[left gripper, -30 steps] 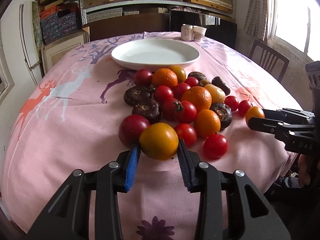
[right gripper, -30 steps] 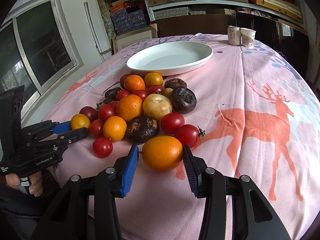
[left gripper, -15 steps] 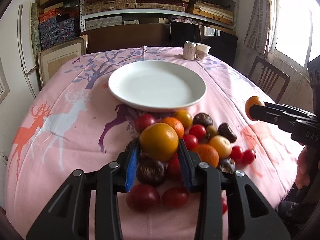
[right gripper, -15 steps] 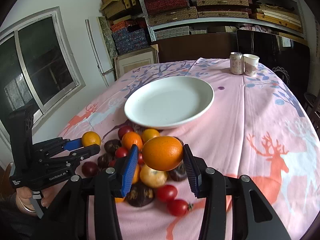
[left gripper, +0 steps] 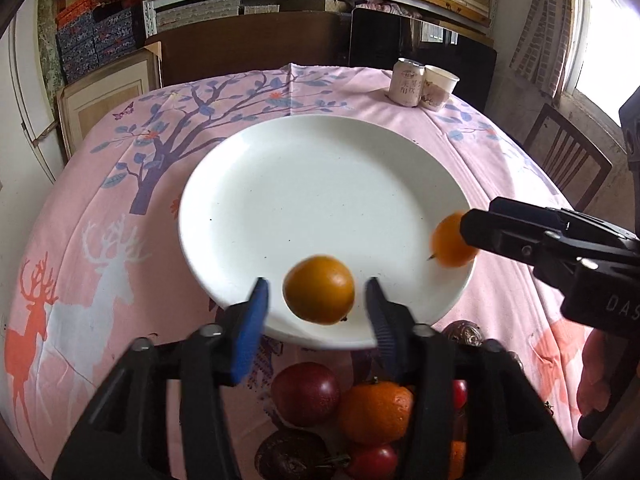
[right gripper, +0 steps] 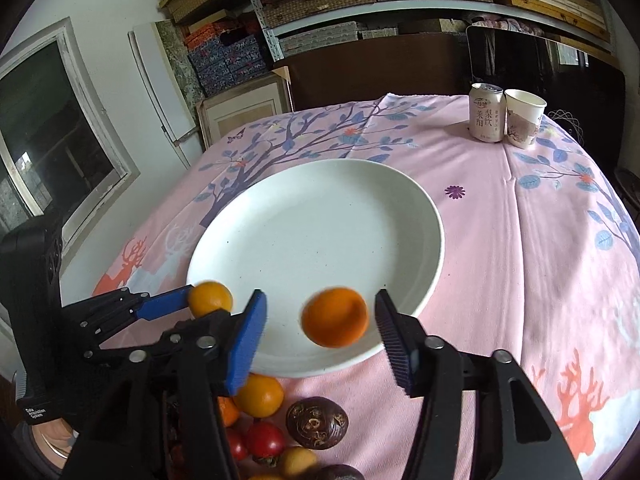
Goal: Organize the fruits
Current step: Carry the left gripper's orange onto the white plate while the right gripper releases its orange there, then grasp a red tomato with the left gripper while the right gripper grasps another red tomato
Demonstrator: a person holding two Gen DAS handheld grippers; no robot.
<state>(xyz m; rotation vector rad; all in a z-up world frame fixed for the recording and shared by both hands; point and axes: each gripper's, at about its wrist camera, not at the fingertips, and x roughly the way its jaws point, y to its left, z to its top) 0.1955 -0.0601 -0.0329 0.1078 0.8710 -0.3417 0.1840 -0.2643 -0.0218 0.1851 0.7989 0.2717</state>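
Observation:
Above the near rim of the white plate (left gripper: pixel 320 184) my left gripper (left gripper: pixel 317 286) is opening. A yellow-orange fruit (left gripper: pixel 319 290) sits loose between its blue pads, with a gap on each side. My right gripper (right gripper: pixel 320 298) is opening too, over the plate's (right gripper: pixel 320 220) near edge. A blurred orange fruit (right gripper: pixel 335 322) is free between its pads. In the left wrist view that orange fruit (left gripper: pixel 452 240) shows at the right gripper's tip, over the plate's right rim.
Below both grippers lies the pile of fruit (left gripper: pixel 372 412) (right gripper: pixel 260 396) on the pink tablecloth: oranges, red tomatoes and dark brown fruit. A drink can (left gripper: pixel 408 82) and a paper cup (left gripper: pixel 438 86) stand at the far edge. A wooden chair (left gripper: pixel 568 160) is at the right.
Both grippers carried their fruit forward from the pile to the plate's near edge. Their jaws have since spread, and each fruit is no longer pinched.

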